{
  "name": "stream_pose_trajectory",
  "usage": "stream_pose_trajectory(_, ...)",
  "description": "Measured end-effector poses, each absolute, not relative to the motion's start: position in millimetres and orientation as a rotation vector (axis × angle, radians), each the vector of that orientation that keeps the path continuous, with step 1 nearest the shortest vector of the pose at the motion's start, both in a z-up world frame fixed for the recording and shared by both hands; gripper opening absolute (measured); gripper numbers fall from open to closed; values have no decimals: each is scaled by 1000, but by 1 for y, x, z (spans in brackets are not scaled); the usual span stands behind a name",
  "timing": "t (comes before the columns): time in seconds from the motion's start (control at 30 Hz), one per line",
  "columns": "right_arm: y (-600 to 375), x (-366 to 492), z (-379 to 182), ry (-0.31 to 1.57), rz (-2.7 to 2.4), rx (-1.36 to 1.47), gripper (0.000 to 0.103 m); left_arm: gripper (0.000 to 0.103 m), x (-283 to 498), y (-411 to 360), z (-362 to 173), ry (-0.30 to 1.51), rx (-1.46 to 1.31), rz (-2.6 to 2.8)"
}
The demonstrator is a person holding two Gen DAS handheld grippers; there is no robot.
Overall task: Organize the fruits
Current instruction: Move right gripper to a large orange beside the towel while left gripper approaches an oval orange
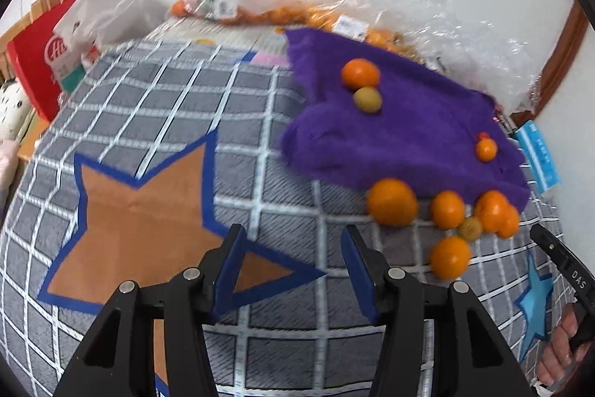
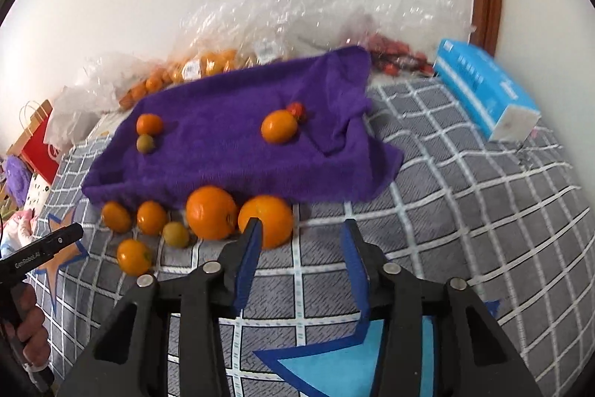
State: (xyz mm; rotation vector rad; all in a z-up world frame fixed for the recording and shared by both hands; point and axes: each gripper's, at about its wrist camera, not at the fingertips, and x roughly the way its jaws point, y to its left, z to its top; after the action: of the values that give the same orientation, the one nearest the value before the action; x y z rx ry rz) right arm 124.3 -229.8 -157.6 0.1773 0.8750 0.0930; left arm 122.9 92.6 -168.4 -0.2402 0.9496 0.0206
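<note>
Orange fruits [image 2: 211,213] are lying loose at the purple towel's [image 2: 230,151] six o'clock edge, unsorted, both the left gripper [image 1: 292,270] and right gripper [image 2: 303,263] hovering agape, empty.

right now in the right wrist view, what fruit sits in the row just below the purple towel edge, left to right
small orange → second small orange → greenish-brown fruit → big orange → big orange behind the right tool's finger. The lone orange nearer the camera is left out.

Eight oranges [image 2: 211,213], two green fruits [image 2: 176,234]
</note>
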Motion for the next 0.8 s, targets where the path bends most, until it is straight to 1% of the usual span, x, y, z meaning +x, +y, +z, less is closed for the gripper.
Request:
stream_pose_trajectory(0.13, -216, 127, -162, 861, 154, 169, 39, 51, 119, 98, -175, 932, -252, 22)
stream_pose_trajectory(0.4, -201, 141, -183, 898, 154, 119, 39, 51, 114, 92, -177, 902, -181, 6)
stream_pose_trajectory(0.63, -195, 148, -185, 878, 157, 61, 40, 51, 107, 88, -178, 877, -118, -6)
stream_pose_trajectory(0.8, -197, 154, -188, 879, 164, 66, 41, 51, 109, 88, -171, 911, -194, -73)
